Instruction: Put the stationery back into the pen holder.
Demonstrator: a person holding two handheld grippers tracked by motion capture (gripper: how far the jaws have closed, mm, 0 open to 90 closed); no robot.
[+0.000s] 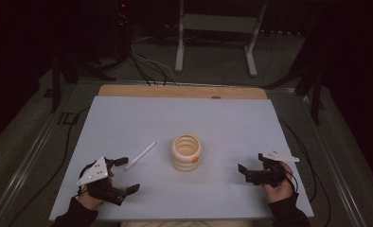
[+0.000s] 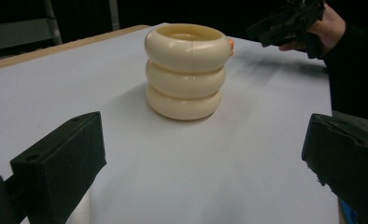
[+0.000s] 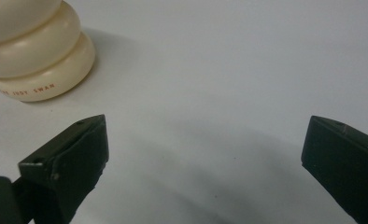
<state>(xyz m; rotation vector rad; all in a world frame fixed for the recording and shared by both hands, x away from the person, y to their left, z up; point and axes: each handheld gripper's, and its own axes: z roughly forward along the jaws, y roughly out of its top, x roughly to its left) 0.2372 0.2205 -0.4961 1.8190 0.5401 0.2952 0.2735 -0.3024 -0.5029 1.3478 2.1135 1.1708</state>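
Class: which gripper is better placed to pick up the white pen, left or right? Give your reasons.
Left. The left gripper sits open right beside the white pen, while the right gripper, also open, is beyond the cream ringed holder.

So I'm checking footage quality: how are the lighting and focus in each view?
High view: dim, black surroundings, the white mat evenly lit. Left gripper view: the cream ring holder is sharp with a soft shadow, the near jaws blurred. Right gripper view: the holder's red lettering is readable, and a broad soft shadow lies between the jaws.
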